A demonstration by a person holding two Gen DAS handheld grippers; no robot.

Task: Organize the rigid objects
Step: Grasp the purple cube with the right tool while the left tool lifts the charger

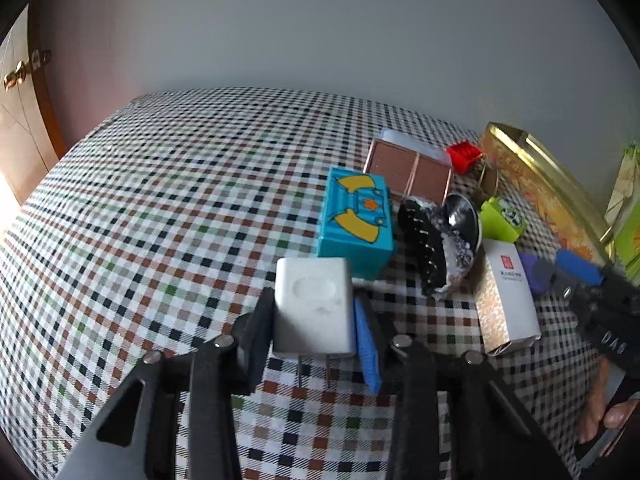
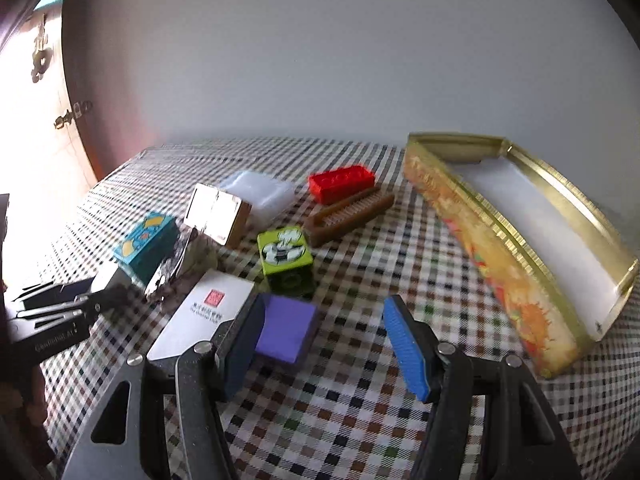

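My left gripper [image 1: 314, 312] is shut on a white plug-in charger [image 1: 312, 304], its two prongs pointing back toward the camera, held just above the checked tablecloth [image 1: 160, 220]. My right gripper [image 2: 324, 344] stands open over a purple block [image 2: 286, 332]. The block lies against the left pad [image 2: 244, 344], and the blue right pad [image 2: 404, 352] stands well apart from it. An open gold tin [image 2: 500, 224] with a white floor lies to the right. In the right wrist view the left gripper [image 2: 72, 308] shows at the far left.
Between the grippers lie a teal block [image 1: 356, 220], a black hair claw [image 1: 424, 240], a green block [image 2: 284, 256] and a white and silver box [image 2: 204, 320]. Behind them are a red brick [image 2: 342, 182], a brown brush [image 2: 348, 216] and a rose compact [image 1: 412, 168]. A hand [image 1: 608, 420] holds the right gripper.
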